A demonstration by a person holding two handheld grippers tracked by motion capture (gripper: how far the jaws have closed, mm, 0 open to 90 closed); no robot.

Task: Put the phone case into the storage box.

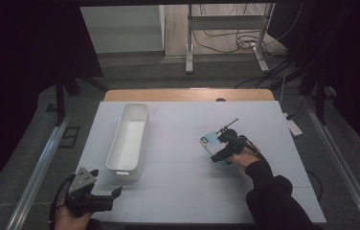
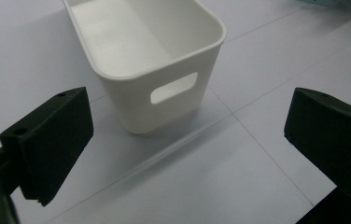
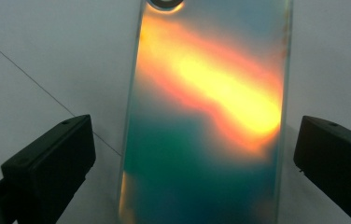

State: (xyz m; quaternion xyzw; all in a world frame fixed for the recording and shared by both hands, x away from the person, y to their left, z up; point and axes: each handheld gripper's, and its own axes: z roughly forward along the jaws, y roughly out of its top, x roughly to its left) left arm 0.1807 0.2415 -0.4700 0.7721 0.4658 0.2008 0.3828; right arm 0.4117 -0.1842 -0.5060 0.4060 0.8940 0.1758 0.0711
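A flat phone-shaped slab (image 1: 208,142) with a shiny teal-and-orange face lies on the right half of the white table. My right gripper (image 1: 219,146) hovers low over it, open. In the right gripper view the slab (image 3: 206,116) runs lengthwise between the two black jaws, which stand apart on either side without touching it. A long white bin (image 1: 130,139) with nothing in it stands left of centre. My left gripper (image 1: 105,182) sits near the front left corner, open and holding nothing. In the left gripper view its jaws frame the bin's near end (image 2: 164,100) with its handle slot.
The white mat (image 1: 187,191) covers a wooden table whose far edge (image 1: 187,94) shows at the back. Beyond it are a metal stand (image 1: 190,43) and cables on the floor. Dark curtains hang at both sides.
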